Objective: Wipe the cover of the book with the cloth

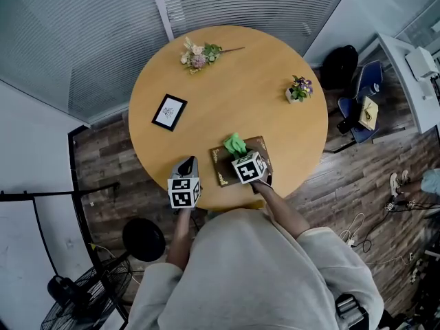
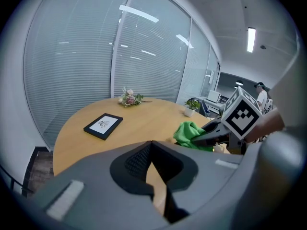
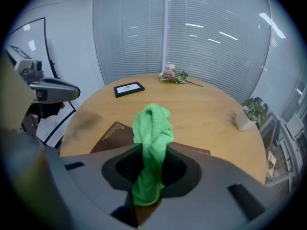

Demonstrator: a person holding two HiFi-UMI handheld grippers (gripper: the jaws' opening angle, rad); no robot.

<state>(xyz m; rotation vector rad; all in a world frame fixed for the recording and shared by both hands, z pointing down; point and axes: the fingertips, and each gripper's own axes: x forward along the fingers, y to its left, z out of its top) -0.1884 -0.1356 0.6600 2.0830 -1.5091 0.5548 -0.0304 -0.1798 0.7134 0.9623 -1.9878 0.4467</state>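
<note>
A brown book (image 1: 256,146) with gold trim lies flat near the front edge of the round wooden table (image 1: 227,95). My right gripper (image 1: 239,155) is over the book, shut on a bunched green cloth (image 1: 235,144). In the right gripper view the cloth (image 3: 152,128) stands up between the jaws, with the book's cover (image 3: 112,135) beneath it. My left gripper (image 1: 187,165) hovers at the table's edge left of the book, its jaws meeting at the tips and holding nothing. From the left gripper view (image 2: 152,145), the cloth (image 2: 189,133) shows to the right.
A black picture frame (image 1: 169,111) lies on the table's left. A flower sprig (image 1: 199,55) sits at the far edge and a small potted plant (image 1: 299,89) at the right. Off the table are a blue chair (image 1: 361,108), a black stool (image 1: 143,239) and a fan (image 1: 75,301).
</note>
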